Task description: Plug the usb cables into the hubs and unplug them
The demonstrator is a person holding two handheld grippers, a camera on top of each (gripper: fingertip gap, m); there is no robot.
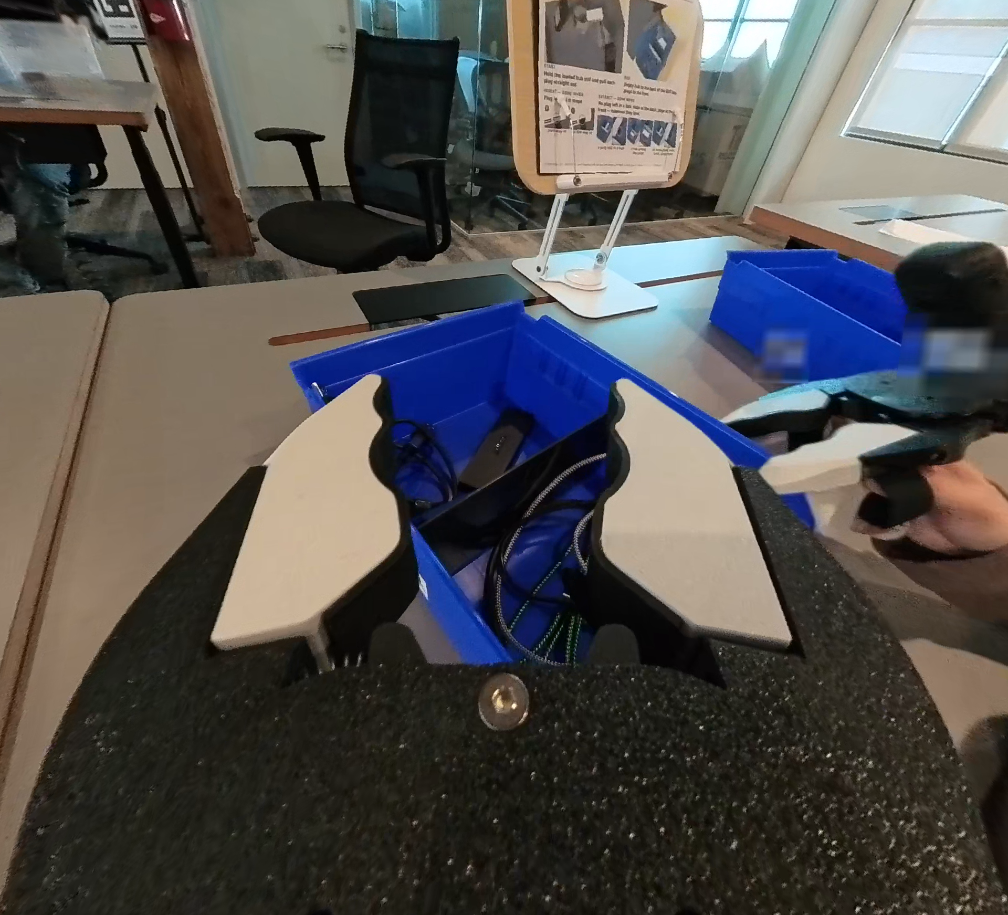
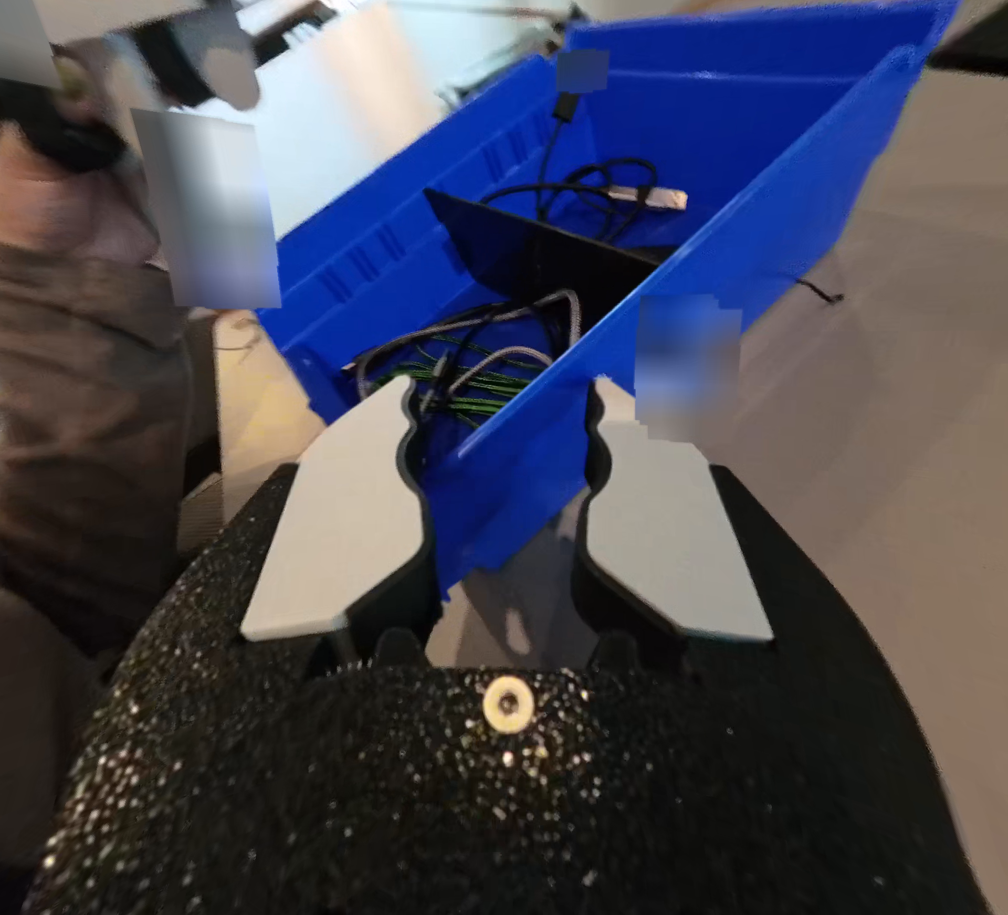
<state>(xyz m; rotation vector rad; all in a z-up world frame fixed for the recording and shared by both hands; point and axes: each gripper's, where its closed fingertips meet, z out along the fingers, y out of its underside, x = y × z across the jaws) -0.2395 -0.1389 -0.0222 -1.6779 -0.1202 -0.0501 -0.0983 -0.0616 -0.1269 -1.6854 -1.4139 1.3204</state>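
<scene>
Black foam fills the bottom of both wrist views; ahead, the left gripper (image 1: 499,458) hangs with jaws apart and empty over the bin (image 1: 463,343). The right gripper (image 2: 499,452), also apart and empty, straddles the bin's side wall. Beyond the divider (image 1: 523,485) at 12 o'clock lies a hub (image 1: 493,447); cables (image 2: 491,365) coil loose on the near side. Nothing looks plugged yet, so the whole task seems to remain. A grey table (image 1: 180,370) carries the bin, a second bin (image 1: 807,310) at 2 o'clock, and a sign stand (image 1: 594,283) at 12; an office chair (image 1: 376,169) stands at 11.
</scene>
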